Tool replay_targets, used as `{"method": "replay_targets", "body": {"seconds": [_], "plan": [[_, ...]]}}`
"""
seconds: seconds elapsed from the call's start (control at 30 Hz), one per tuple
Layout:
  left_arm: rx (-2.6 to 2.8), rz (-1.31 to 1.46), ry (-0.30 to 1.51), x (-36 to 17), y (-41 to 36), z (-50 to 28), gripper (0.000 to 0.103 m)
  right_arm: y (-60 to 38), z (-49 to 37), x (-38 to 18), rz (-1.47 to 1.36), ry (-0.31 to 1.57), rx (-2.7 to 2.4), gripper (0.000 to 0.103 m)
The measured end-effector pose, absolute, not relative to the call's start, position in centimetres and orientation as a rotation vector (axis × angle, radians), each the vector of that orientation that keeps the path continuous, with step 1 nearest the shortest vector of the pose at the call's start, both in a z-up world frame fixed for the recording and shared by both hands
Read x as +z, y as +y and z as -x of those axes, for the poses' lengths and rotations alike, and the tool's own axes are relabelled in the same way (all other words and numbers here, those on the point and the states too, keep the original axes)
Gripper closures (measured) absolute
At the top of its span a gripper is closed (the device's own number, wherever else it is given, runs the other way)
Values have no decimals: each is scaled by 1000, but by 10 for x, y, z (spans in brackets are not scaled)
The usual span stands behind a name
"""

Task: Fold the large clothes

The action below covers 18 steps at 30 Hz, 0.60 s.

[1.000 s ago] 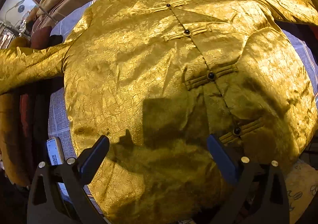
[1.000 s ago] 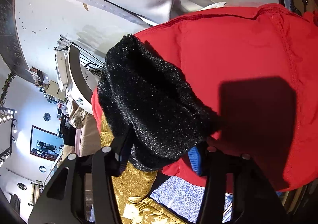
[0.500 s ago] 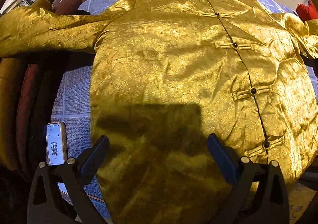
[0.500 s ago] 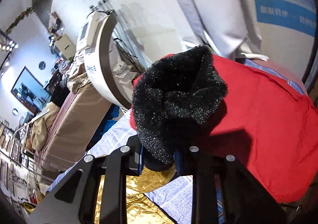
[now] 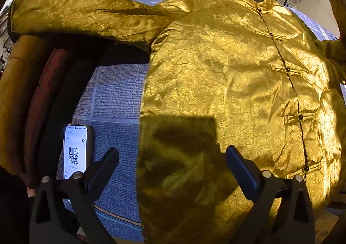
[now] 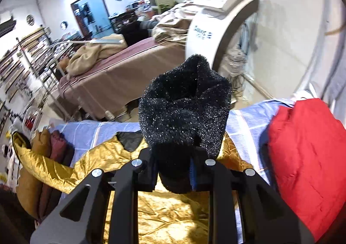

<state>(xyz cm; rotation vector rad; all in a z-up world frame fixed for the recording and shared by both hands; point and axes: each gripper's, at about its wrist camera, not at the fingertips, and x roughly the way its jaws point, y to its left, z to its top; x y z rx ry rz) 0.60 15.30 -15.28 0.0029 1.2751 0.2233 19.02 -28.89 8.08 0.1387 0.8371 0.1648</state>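
Left gripper: jaws spread wide, nothing between the pads, hanging over the hem of the gold jacket.

Gold jacket: spread flat, front up, on the blue-grey patterned cover. Collar toward 1 o'clock in the left wrist view, hem toward 6 o'clock. 1 sleeve stretched toward 10 o'clock, lying over a dark red and ochre pile at the cover's 9 o'clock edge. Row of 5 dark knot buttons running down the front on the 3 o'clock side. Square shadow across the lower fabric.

Phone: face up on the cover at 8 o'clock, QR code on screen, just beside the left finger.

Right gripper: clamped on a black sparkly knit garment, bunched and standing up toward 12 o'clock above the jaws. Below it, the gold jacket. Red garment on the cover at 3 o'clock. Behind: a brown-covered bed and a white machine.
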Motion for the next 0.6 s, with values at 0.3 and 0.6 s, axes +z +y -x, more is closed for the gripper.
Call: {"method": "replay_targets", "body": {"seconds": [0.3,0.6], "plan": [[275,30,1286,-159,177,0,6,-132,-211,13,2,983,429,81],[307,23,1266,-155,191,-8,6,-19,-189,-61,251,1078,547,81]]}}
